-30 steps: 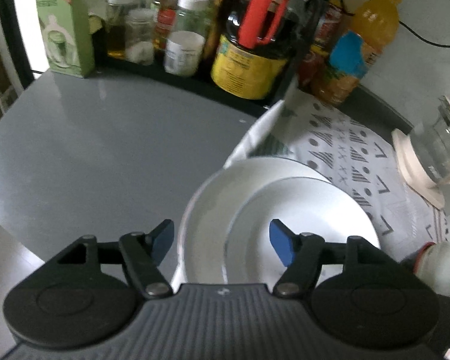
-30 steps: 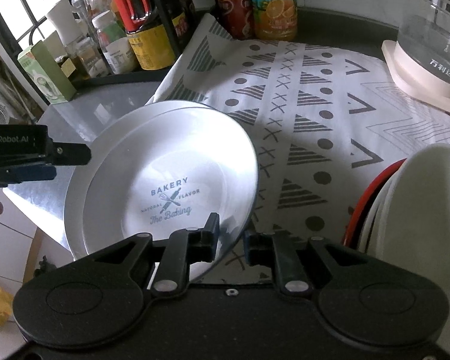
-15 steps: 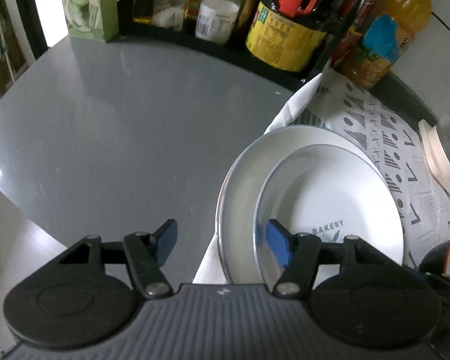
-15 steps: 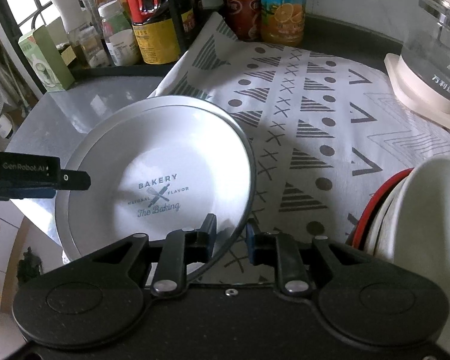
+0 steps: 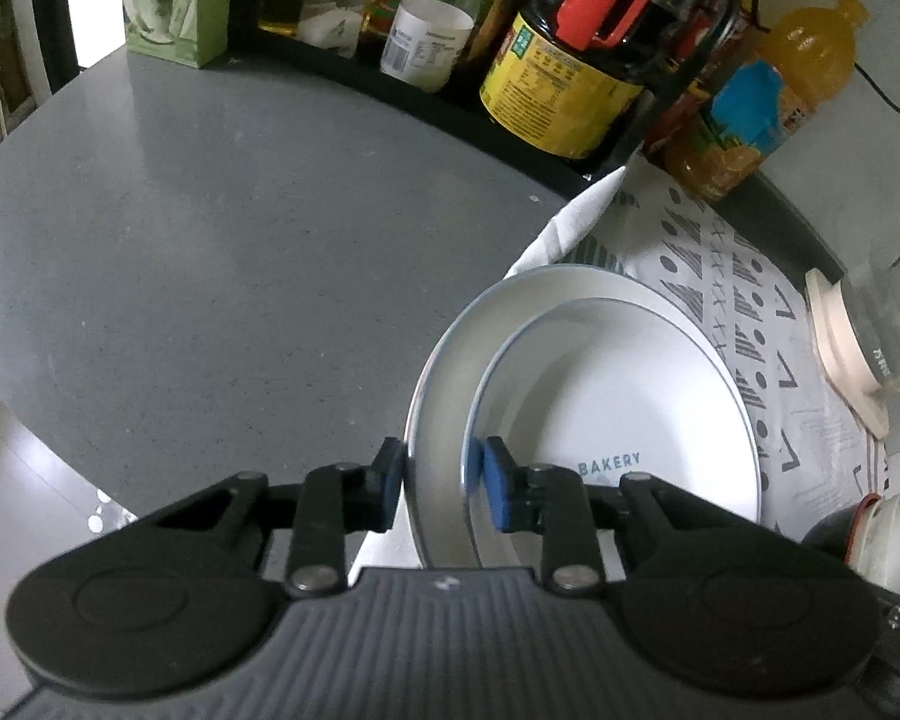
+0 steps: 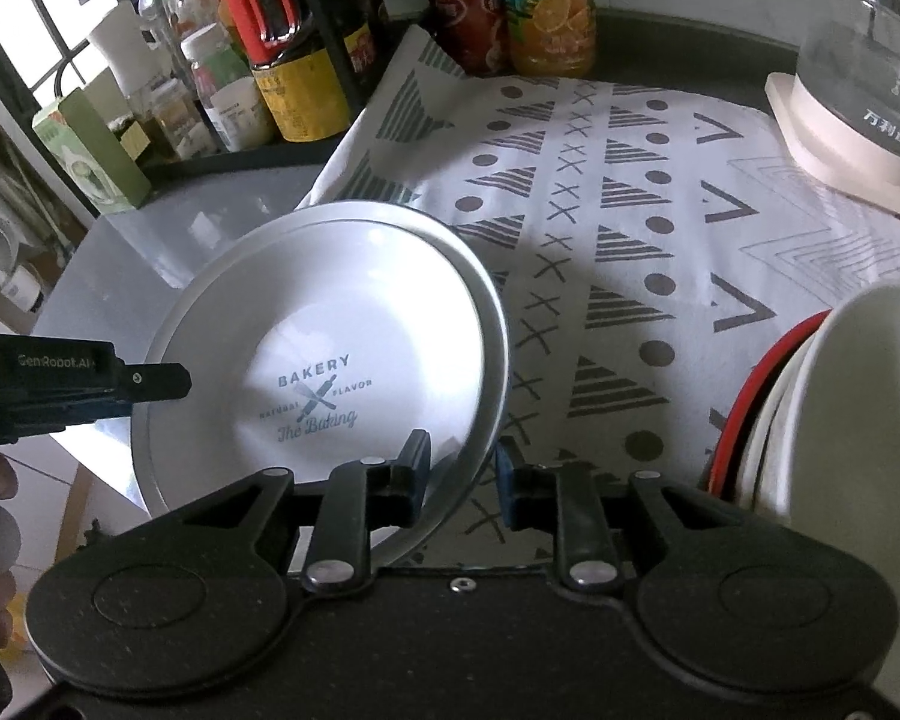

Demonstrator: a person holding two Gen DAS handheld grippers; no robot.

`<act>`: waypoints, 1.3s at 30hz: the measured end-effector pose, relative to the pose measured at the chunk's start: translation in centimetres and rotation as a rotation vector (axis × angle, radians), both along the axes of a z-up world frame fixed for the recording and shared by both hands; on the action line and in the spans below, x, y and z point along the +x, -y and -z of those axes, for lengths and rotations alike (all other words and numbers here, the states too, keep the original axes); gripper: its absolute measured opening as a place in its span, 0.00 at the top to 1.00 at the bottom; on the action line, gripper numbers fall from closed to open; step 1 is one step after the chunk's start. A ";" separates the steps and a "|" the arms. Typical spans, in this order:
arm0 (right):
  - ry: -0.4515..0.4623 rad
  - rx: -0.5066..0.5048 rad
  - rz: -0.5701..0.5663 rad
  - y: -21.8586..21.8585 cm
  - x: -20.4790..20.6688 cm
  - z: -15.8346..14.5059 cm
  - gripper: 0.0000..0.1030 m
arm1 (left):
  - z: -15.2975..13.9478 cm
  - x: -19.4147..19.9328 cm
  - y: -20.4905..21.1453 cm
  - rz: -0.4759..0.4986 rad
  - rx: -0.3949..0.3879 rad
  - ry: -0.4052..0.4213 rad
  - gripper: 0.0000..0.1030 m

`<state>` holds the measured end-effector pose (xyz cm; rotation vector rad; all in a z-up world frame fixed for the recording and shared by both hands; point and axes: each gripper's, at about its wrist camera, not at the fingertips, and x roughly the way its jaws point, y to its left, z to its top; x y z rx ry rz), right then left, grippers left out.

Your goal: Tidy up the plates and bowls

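Observation:
Two white enamel plates are held tilted on edge above the counter. The front plate (image 6: 330, 360) bears the print "BAKERY"; it also shows in the left wrist view (image 5: 618, 420). The back plate (image 5: 444, 372) stands behind it, only its rim (image 6: 480, 288) showing in the right wrist view. My left gripper (image 5: 438, 474) is shut on the back plate's rim. My right gripper (image 6: 462, 468) is shut on the near rim of the plates. The left gripper's body (image 6: 72, 378) shows at the left of the right wrist view.
A patterned cloth (image 6: 630, 240) covers the right of the grey counter (image 5: 210, 240). Bottles and jars (image 5: 558, 78) and a green box (image 5: 168, 0) stand at the back. A glass kettle (image 6: 870, 60) is far right. Stacked white bowls (image 6: 840, 408) with a red rim stand near right.
My left gripper has moved right and closed from open onto the back plate's rim. My right gripper kept its hold on the plates, which have tilted a little more upright.

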<state>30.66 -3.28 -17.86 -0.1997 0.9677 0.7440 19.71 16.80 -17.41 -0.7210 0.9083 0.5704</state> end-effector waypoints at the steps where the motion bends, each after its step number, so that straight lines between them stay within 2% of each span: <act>1: 0.003 0.014 0.000 0.2 0.0 -0.3 0.76 | 0.0 0.0 0.0 -0.001 0.002 -0.002 0.76; 5: 0.019 0.066 -0.015 1.1 -0.2 -1.5 0.75 | -0.2 0.4 -0.2 0.001 0.014 -0.025 0.78; 7: 0.015 0.089 -0.009 1.6 0.0 -2.3 0.72 | -0.3 0.8 -0.2 0.015 0.005 -0.046 0.75; 8: 0.013 0.104 -0.005 1.9 0.0 -2.6 0.70 | -0.4 0.8 -0.1 0.016 0.005 -0.052 0.74; 10: 0.024 0.129 0.005 2.7 0.0 -3.6 0.54 | -0.8 0.8 0.1 0.018 0.012 -0.049 0.71; 11: 0.036 0.141 0.008 3.0 -0.1 -4.2 0.52 | -1.2 0.8 0.3 0.020 0.015 -0.048 0.69; 13: 0.053 0.165 0.010 3.9 -0.1 -5.3 0.45 | -2.0 0.8 0.7 0.028 0.020 -0.038 0.52; 14: 0.060 0.177 0.014 4.3 -0.1 -5.8 0.42 | -2.4 0.8 0.9 0.034 0.023 -0.027 0.48; 16: 0.074 0.201 0.024 5.1 -0.1 -6.7 0.28 | -3.3 0.9 1.4 0.050 0.037 -0.006 0.33; 19: 0.106 0.225 0.049 6.6 0.1 -7.9 0.13 | -4.6 1.5 2.2 0.072 0.049 0.021 0.23; 21: 0.118 0.232 0.065 7.5 0.2 -8.3 0.09 | -5.3 1.9 2.9 0.092 0.048 0.038 0.19; 27: 0.128 0.252 0.155 10.9 0.6 -8.7 0.00 | -6.9 3.4 5.0 0.154 0.070 0.078 0.18; 39: 0.119 0.265 0.353 17.7 0.7 -7.6 0.00 | -7.8 6.6 9.9 0.324 0.064 0.115 0.17</act>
